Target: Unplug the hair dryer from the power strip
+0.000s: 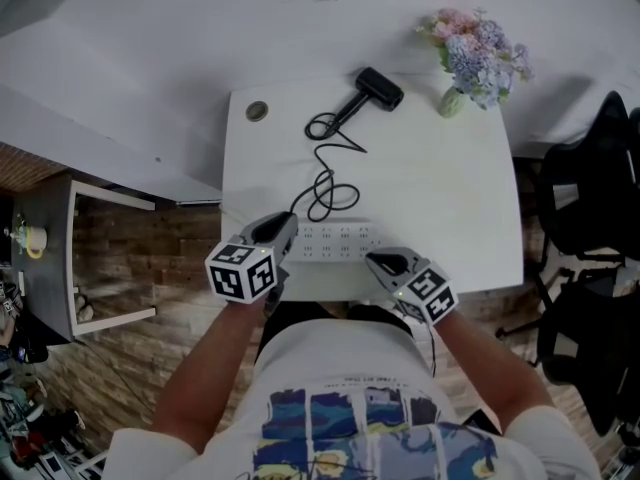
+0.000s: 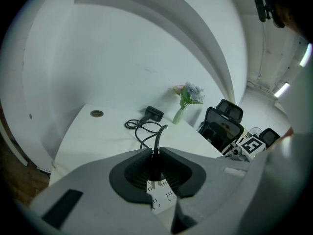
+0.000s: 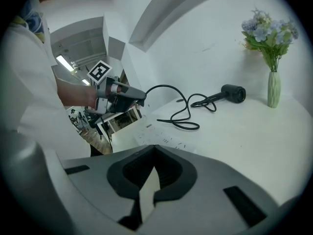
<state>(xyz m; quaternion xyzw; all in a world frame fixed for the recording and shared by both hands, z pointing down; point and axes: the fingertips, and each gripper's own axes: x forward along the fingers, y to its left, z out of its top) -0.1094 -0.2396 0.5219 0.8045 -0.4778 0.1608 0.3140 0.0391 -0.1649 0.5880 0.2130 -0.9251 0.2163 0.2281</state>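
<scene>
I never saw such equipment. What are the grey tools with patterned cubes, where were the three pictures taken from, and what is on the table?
There is no robot: a person holds a left hand-held gripper and a right hand-held gripper; the cubes are part of them. One picture comes from a camera on the person's head, looking down; the other two come from cameras riding on each tool, looking along its jaws. On the white table lie a power strip, a hair dryer with its cord, and a vase of flowers. The left one is shut on the plug at the strip's left end; the right one, jaws together, seems empty.
</scene>
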